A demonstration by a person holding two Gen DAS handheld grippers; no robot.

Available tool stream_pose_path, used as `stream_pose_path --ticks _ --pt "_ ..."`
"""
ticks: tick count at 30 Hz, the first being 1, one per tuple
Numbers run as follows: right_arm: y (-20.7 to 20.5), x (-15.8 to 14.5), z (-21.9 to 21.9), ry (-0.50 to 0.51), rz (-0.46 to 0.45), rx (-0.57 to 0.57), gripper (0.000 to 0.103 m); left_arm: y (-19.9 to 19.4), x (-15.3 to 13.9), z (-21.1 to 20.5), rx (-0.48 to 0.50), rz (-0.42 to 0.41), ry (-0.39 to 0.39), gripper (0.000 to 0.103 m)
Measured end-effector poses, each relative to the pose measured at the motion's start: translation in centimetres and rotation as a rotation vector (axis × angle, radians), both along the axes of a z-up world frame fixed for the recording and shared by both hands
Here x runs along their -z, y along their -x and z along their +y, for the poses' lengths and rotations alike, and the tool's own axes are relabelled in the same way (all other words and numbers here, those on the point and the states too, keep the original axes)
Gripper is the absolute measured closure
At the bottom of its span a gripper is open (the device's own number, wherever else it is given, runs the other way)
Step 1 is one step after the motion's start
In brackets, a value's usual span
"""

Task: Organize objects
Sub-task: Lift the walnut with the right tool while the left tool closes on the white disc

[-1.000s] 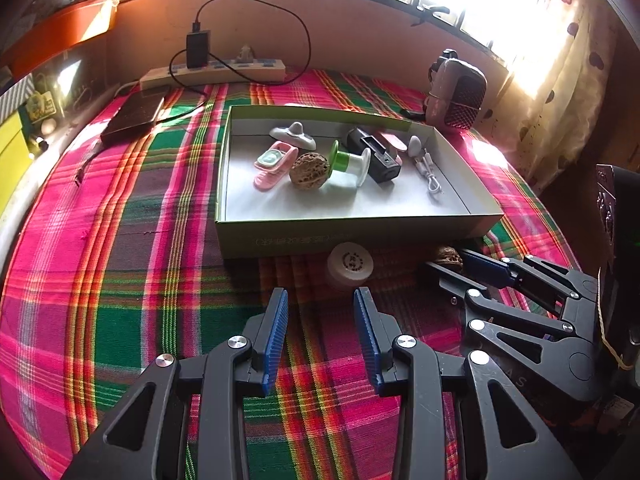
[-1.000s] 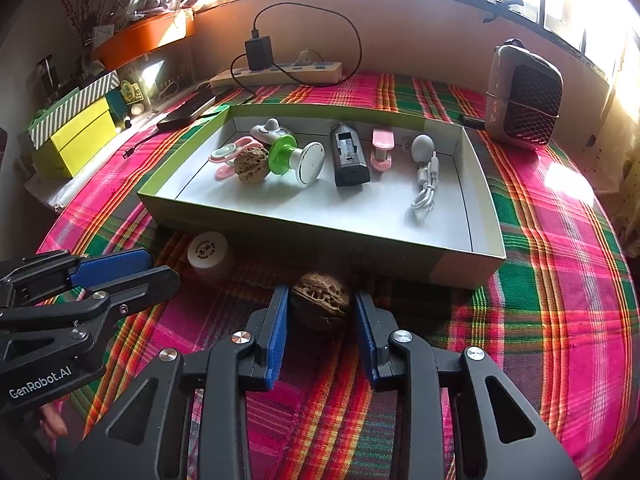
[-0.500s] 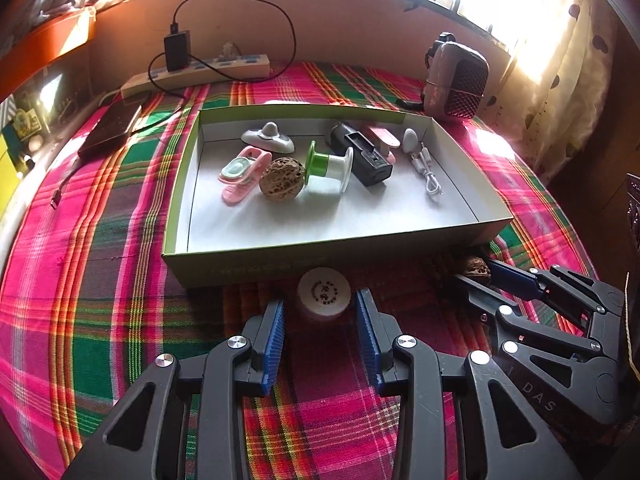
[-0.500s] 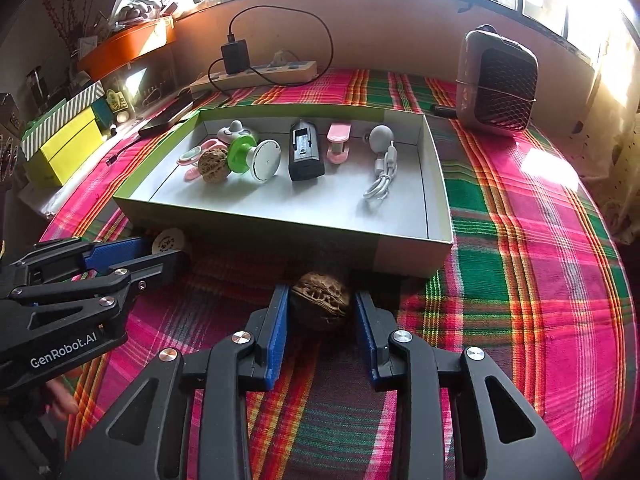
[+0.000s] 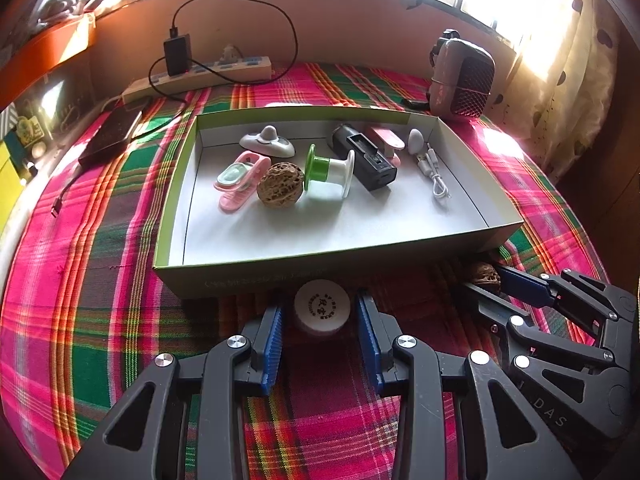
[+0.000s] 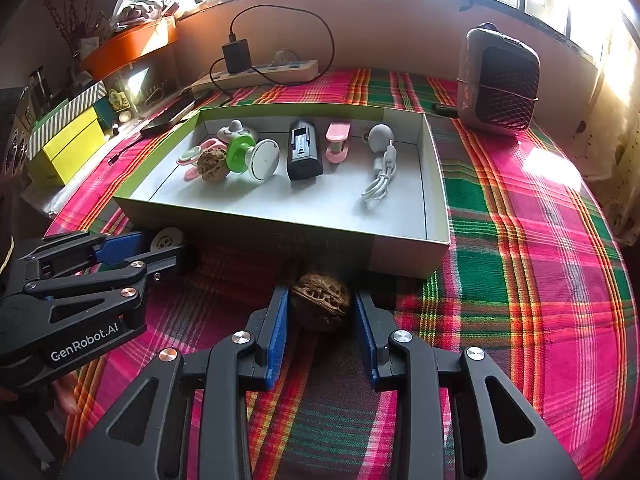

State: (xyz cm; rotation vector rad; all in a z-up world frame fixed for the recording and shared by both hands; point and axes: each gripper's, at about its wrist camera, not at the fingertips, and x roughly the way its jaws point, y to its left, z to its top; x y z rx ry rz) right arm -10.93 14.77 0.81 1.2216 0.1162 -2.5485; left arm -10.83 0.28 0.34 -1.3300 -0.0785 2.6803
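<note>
Right wrist: brown, wrinkled walnut [image 6: 321,307]

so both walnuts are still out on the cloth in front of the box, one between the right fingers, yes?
Not quite. Only one walnut lies on the cloth, between the right gripper fingers. The other walnut is already inside the box, beside the green spool, as the left wrist view shows.

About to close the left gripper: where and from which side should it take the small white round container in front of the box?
Grip the white container across its round side wall, coming from the near side, left gripper angled down. It stands upright against the box, so the far side is blocked; both fingers already flank it.
</note>
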Motion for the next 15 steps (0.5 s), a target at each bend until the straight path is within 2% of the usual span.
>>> stream_pose_path --ticks 9,15 --pt "-0.02 -0.01 0.01 0.0 0.0 0.0 0.07 -0.07 0.0 0.19 0.0 0.009 0.015 0.071" --pt "-0.03 0.0 0.01 -0.001 0.0 0.0 0.07 -0.1 -0.01 0.22 -0.008 0.013 0.033 0.076"
